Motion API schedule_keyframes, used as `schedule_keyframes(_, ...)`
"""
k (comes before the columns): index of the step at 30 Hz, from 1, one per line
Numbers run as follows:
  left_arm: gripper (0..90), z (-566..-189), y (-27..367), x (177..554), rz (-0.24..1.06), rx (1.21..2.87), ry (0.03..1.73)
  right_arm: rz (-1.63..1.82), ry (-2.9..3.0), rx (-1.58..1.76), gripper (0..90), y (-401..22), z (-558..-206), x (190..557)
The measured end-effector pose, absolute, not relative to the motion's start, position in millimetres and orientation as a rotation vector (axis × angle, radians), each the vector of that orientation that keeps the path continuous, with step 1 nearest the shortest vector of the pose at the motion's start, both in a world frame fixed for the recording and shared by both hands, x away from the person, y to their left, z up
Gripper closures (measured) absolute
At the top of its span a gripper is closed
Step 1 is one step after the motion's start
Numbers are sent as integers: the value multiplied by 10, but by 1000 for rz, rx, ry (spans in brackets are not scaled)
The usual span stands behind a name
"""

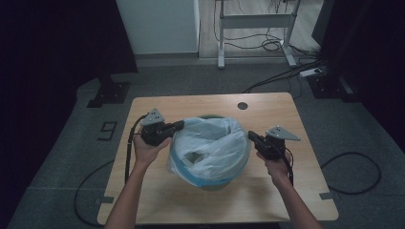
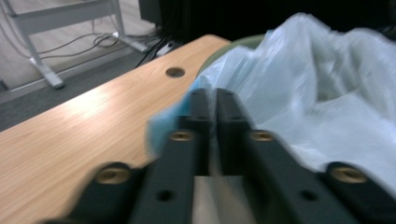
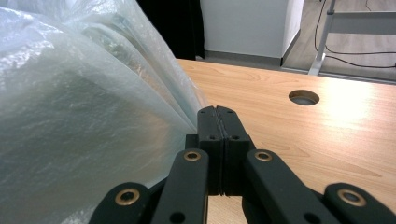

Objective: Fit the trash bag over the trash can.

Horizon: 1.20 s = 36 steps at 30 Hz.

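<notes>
- On the wooden table (image 1: 157,200), mid-surface: a round green bin (image 1: 210,185) w/ a translucent white-blue bin liner (image 1: 210,145) ballooning over its top. Liner rim is partly draped down the outside; blue band shows at the front-left.
- Liner mouth sags inward; the bin's green rim peeks out at the back, so coverage looks uneven there.
- Left tool (image 1: 177,126): at the liner's left edge, jaws together. In the left gripper view the tool (image 2: 211,105) seems to pinch a bit of blue film, but it's blurred, so can't be sure.
- Right tool (image 1: 251,137): at the liner's right edge, jaws together. In the right gripper view the tool (image 3: 216,116) has folds of the liner running in toward the jaw line; prob. clamped on a thin edge.
- Cable hole (image 1: 242,105) at the table's far side, well apart from the bin.
- Step in hand, as I judge it: spreading/seating the liner over the rim.
- To do it well: pull both sides outward evenly, then down over the rim; keep tension light so thin film doesn't tear; hold the bin from tipping; re-grip if only a sliver is caught.
</notes>
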<state>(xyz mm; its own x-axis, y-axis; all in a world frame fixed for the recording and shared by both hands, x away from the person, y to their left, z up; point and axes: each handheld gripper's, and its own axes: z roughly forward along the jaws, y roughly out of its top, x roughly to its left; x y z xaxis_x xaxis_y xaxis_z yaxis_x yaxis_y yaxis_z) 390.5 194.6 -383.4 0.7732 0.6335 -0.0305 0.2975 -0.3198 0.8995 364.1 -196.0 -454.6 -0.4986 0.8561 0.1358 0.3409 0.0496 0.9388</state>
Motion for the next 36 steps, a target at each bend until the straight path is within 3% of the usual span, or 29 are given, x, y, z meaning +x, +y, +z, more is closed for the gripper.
schedule_keyframes(22, 900, -3811, 2035, 4134, 477, 1820, 806, 1470, 1831, 1206, 885, -2007, -4435, 3706)
schedule_keyframes(36, 900, -4202, 1978, 4384, 399, 1894, 935, 1411, 1937, 1223, 891, -1766, -4601, 3798)
